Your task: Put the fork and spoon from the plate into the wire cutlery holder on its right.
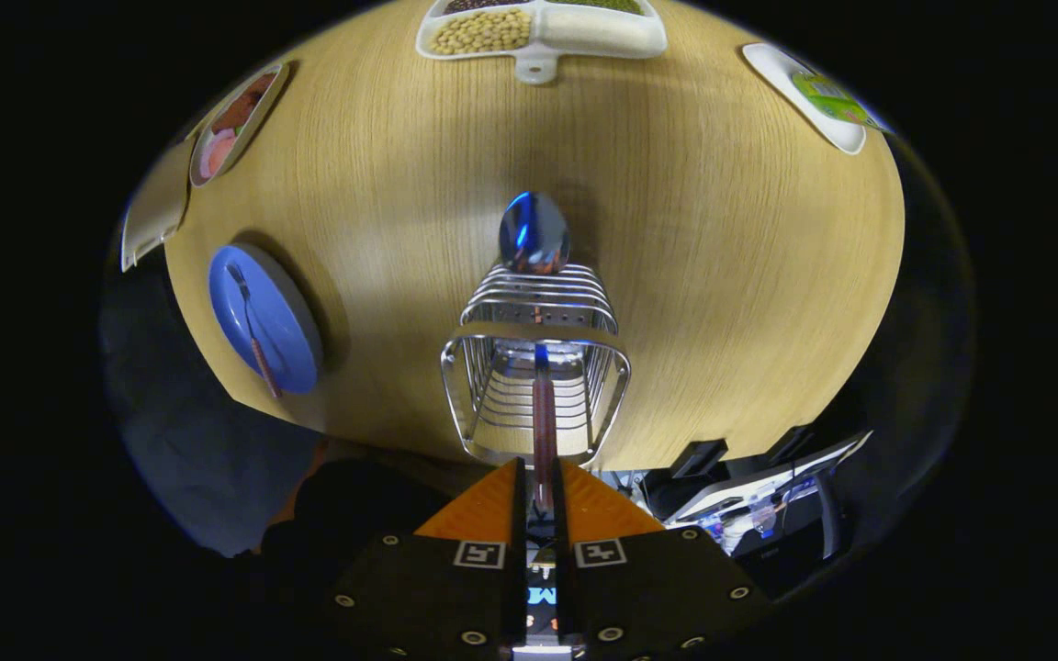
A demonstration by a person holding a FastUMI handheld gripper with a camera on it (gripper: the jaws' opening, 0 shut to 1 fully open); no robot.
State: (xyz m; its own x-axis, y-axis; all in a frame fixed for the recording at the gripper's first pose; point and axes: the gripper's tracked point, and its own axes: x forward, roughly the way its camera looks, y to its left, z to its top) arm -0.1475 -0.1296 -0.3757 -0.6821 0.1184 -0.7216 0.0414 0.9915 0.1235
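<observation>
- Claw (540, 491): the 2 fingers are drawn close together and clamped on the handle of the spoon (536, 275), 1 finger on either side of it; the grip sits at the handle's near end.
- Spoon: it extends straight ahead from the fingers; the reddish handle passes over the open top of the wire cutlery holder (535, 381); the polished bowl shows beyond the holder's far side, above the wooden table (722, 275); whether the bowl touches the wires cannot be told.
- Wire cutlery holder: it stands on the table just ahead of the fingers, near the table's edge; no other utensil is seen inside it.
- Fork (252, 332): it lies on the blue plate (295, 353), left of the holder and well apart from it; its handle points toward the table's near edge.
- Other items: a divided tray of beans (543, 29) at the far side of the table; a dish of pink food (235, 124) beyond the blue plate; a white dish (814, 96) far right.
- Step in hand, as judged: item 1 of 2, the spoon, is being carried to the holder; delivery not yet complete.
- Next move, as judged: the spoon must be tipped so 1 end points down into the opening, lowered inside the wire walls, and only then let go; the fork follows.
- Risk, as judged: release at the present flat attitude could leave the spoon lying across the rim.
</observation>
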